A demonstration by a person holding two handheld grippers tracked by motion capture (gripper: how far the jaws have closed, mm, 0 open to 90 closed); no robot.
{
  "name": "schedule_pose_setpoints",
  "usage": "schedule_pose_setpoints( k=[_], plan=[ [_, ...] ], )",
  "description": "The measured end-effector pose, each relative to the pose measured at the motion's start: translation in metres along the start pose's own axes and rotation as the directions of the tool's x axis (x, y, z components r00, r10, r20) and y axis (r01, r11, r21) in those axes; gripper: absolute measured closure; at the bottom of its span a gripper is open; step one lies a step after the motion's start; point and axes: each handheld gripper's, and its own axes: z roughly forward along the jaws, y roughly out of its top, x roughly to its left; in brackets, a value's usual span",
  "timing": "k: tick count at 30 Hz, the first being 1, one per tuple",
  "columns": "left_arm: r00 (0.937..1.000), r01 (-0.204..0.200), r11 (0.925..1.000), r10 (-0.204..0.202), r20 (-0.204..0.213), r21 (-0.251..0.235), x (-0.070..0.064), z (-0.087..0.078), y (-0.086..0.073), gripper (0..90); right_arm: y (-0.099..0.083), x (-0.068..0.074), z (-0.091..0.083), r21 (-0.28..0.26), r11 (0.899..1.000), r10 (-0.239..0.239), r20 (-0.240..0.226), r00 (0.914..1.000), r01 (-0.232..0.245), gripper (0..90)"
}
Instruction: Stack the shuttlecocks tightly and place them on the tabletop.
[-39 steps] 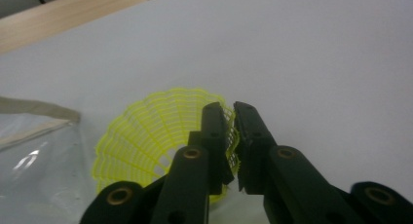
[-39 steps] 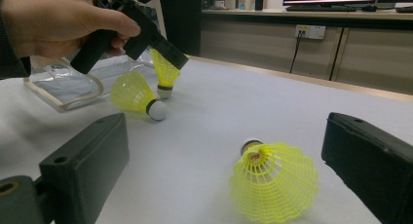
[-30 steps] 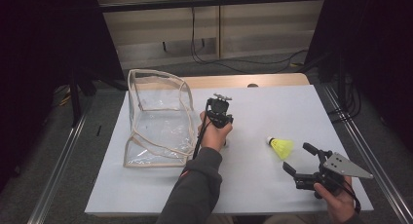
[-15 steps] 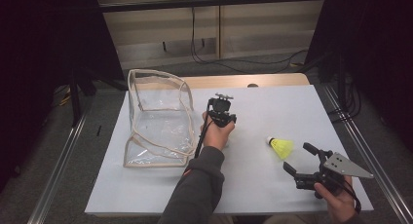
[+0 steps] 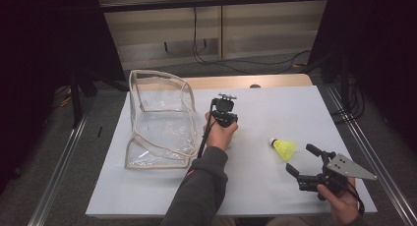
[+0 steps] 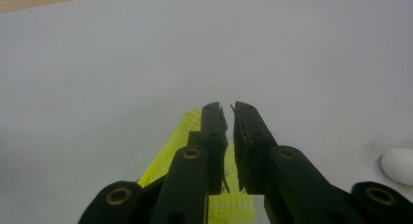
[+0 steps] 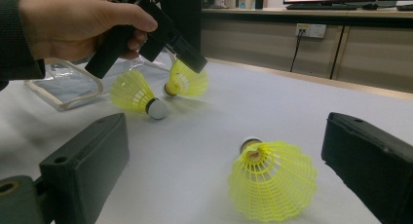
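Pale and mostly bare, the counter [image 5: 275,103] carried three yellow shuttlecocks and a clear bag. Nearest the person, at about 5 o'clock, the right tongs [image 5: 300,157] rested low in the right hand [image 5: 339,201] with the jaws spread wide and nothing between them. They had not shifted over the last second. Just beyond their tips, toward 4 o'clock, the near shuttlecock [image 5: 284,148] lay on its side, untouched and apart from both jaws. Farther in, near the middle of the counter, the left hand [image 5: 221,132] held the left tongs [image 6: 228,112] tipped down at the surface. Their jaws were pressed nearly together on the mesh skirt of the pinched shuttlecock [image 7: 187,83]. The only change was small: this hand had drifted a little toward 3 o'clock while its grip stayed as it was. That suggested the pick was complete and the carry was only starting. Just beside it, a loose shuttlecock [image 7: 134,93] lay with its white cork toward the right gripper view. At 9 o'clock from the left hand stood the clear bag [image 5: 157,120], its mouth up and open, and it looked like the likely place for the pinched shuttlecock. Since the drift led away from it, the hand would have to swing back. Beyond that ran the wooden edge [image 5: 236,82], with dark cables [image 5: 211,59] on the floor behind it.
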Motion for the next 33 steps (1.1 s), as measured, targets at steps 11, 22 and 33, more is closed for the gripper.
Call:
schedule_pose_setpoints(
  k=[11,22,33],
  plan=[
    [0.9994,0.027,0.9996,-0.027,0.019,0.005,-0.0003,0.0037,0.0015,85.9,0.0000,0.0000,0.0001,0.001,1.000,0.000,-0.003,1.0000,0.000,2.9],
    [0.9994,0.024,0.9997,-0.024,0.027,0.009,0.0028,0.0059,0.0053,85.7,-0.0002,0.0000,0.0003,0.005,1.000,-0.001,-0.002,1.0000,0.001,2.9],
    [0.9988,0.030,0.9993,-0.031,0.037,0.021,0.0012,0.0063,0.0044,83.9,-0.0004,-0.0005,0.0001,0.005,1.000,-0.001,-0.002,1.0000,0.001,2.9]
  ],
)
